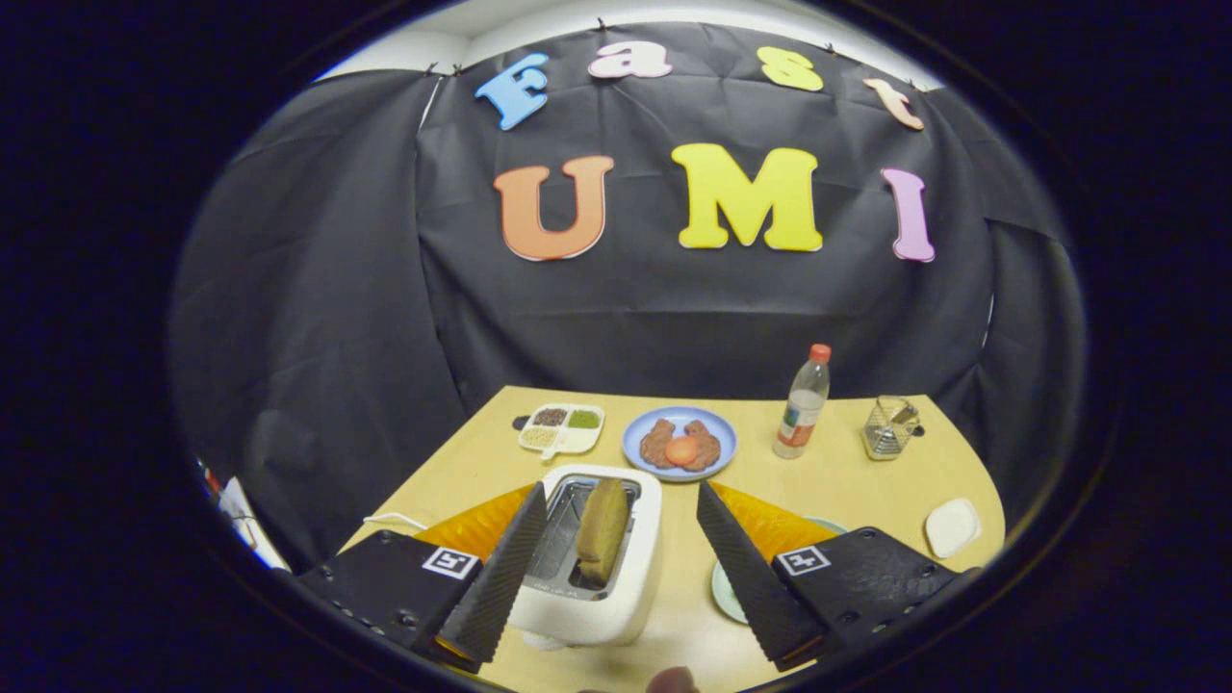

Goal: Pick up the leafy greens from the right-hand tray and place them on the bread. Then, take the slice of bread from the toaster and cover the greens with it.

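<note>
A white toaster point(616, 568) stands between my two fingers, close below the gripper point(616, 568). A brown slice of bread point(603, 531) sticks up out of its right-hand slot. My gripper is open wide, with one finger point(500, 577) left of the toaster and the other finger point(746, 577) right of it, neither touching the bread. Behind the right finger a pale green plate rim point(724, 589) peeks out; what lies on it is hidden.
Beyond the toaster on the yellow table point(847, 481) sit a blue plate point(680, 444) with two brown patties and an orange ball, a divided white tray of grains point(562, 427), a red-capped bottle point(802, 404), a glass jar point(889, 426) and a small white dish point(952, 526).
</note>
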A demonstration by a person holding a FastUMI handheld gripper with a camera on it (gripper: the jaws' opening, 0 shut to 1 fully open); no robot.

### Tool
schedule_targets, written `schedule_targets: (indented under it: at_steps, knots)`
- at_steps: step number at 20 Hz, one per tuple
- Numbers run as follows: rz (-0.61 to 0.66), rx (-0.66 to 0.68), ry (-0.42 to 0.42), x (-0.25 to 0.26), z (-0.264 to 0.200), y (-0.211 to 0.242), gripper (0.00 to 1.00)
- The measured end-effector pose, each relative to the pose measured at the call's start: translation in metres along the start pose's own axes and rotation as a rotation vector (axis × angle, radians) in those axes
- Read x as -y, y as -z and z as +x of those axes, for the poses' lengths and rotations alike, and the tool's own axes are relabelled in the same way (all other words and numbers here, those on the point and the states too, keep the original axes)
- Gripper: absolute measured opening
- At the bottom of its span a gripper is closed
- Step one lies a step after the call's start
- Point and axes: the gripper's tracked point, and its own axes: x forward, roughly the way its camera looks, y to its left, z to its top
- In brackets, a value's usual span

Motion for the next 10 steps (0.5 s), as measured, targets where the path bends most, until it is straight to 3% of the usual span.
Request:
schedule_targets:
  at_steps: [5, 9, 10]
  knots:
    - [-0.035, -0.046, 0.051, -0.007, 0.036, 0.021, 0.96]
    - [-0.048, -0.104, 0.107, -0.002, 0.063, 0.037, 0.86]
    - [-0.041, -0.116, 0.114, 0.000, 0.067, 0.038, 0.77]
